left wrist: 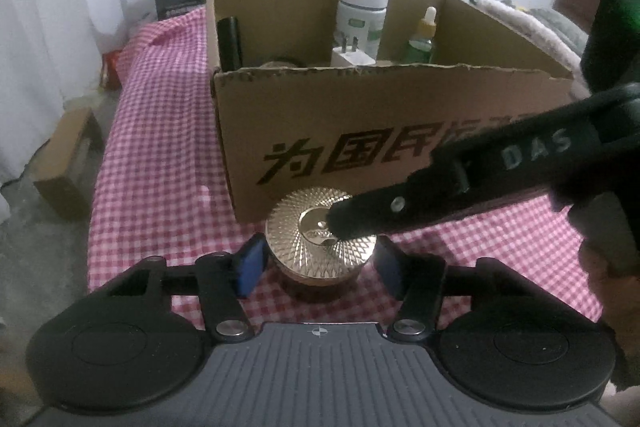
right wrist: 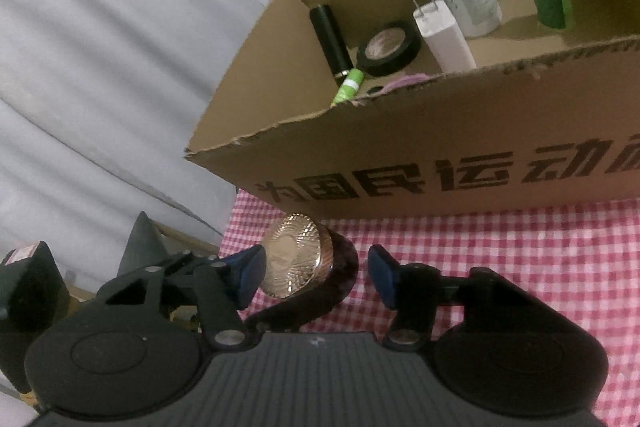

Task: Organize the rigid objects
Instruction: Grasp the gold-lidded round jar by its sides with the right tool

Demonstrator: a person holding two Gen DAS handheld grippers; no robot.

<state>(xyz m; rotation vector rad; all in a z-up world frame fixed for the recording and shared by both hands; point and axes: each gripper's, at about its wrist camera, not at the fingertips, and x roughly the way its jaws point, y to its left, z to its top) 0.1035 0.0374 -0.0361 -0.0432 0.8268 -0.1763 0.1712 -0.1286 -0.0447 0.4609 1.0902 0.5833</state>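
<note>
On the red-checked tabletop (left wrist: 160, 131), before a cardboard box (left wrist: 360, 131) printed 为国民运动, both half-open grippers, left (left wrist: 318, 267) and right (right wrist: 316, 277), straddle a gold-lidded jar (left wrist: 320, 239) ungripped, the right marked DAS.

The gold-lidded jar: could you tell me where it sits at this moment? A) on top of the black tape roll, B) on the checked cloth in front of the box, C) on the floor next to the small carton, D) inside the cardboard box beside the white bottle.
B: the gold-lidded jar stands on the checked cloth, just in front of the printed wall of the cardboard box, outside it.
</note>
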